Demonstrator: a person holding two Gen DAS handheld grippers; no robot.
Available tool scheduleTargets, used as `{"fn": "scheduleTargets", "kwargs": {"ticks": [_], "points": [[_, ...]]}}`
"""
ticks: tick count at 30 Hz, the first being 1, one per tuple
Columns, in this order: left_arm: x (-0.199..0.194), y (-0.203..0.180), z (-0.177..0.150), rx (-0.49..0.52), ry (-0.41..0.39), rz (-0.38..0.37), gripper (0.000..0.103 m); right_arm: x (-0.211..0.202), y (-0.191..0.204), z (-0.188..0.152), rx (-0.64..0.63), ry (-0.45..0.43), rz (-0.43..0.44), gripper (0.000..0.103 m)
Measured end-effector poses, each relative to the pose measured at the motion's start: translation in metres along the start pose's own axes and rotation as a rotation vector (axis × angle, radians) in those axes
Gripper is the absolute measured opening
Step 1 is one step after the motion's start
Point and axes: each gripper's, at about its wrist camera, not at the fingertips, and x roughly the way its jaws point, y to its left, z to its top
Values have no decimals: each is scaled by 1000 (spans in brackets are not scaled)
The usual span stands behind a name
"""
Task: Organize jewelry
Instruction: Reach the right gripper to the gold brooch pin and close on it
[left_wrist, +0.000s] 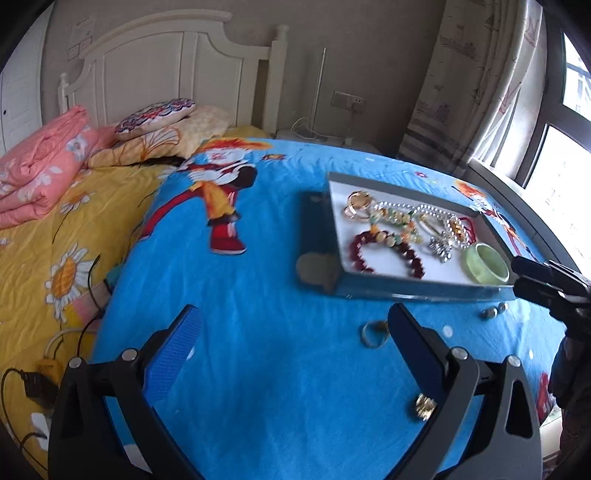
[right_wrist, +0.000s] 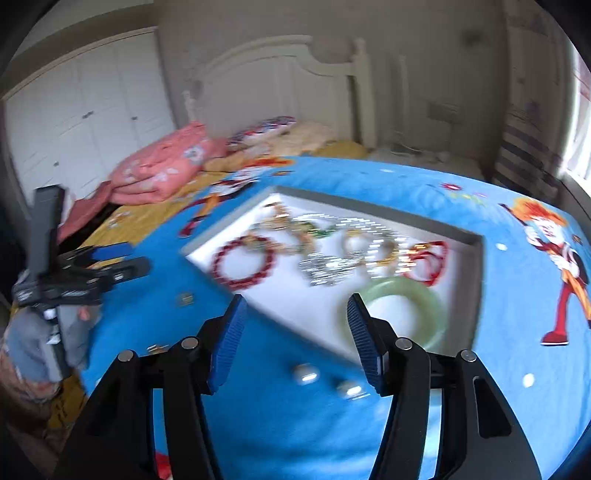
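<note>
- Step: picking up loose pcs; most jewelry already in tray (left_wrist: 413, 288).
- Left tool (left_wrist: 291, 332) released, wide, empty; ring (left_wrist: 371, 334) just outside tray's near edge.
- Right tool (right_wrist: 295, 332) released, empty; two silver beads (right_wrist: 327, 380) by tray's near corner.
- Next: drop over beads, clench gently; small, may roll.

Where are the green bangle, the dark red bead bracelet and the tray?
green bangle (left_wrist: 487, 264): left wrist view, on its near rim.
dark red bead bracelet (left_wrist: 357, 249): left wrist view, on its left beads.
tray (left_wrist: 399, 181): left wrist view, on its far wall.
</note>
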Motion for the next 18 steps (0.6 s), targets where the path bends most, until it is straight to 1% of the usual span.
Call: {"fn": "scheduleTargets", "kwargs": {"ticks": [3, 5, 8, 10, 13, 14, 15, 16, 18], "points": [[2, 10, -4, -30, 17, -11, 100, 4, 22, -5, -67, 35, 38, 57], [2, 14, -4, -53, 17, -16, 100, 6, 36, -6, -123, 44, 48, 57], [1, 14, -6, -51, 12, -20, 100, 9, 49, -4, -161, 49, 77, 57], [3, 17, -7, -67, 18, -34, 100, 11, 55, -3, -181, 53, 100, 57], [7, 23, -6, -100, 36, -57, 100, 12, 66, -7, -249, 81, 149, 58], [9, 23, -6, -104, 43, -61, 100, 11, 69, -10, -268, 84, 164, 60], [10, 23, -6, -105, 48, -64, 100, 10, 73, -15, -292, 94, 190, 65], [10, 22, -6, -104, 51, -65, 100, 9, 76, -20, -314, 101, 207, 67], [12, 21, -6, -100, 56, -68, 100, 9, 79, -27, -339, 113, 233, 67]]}}
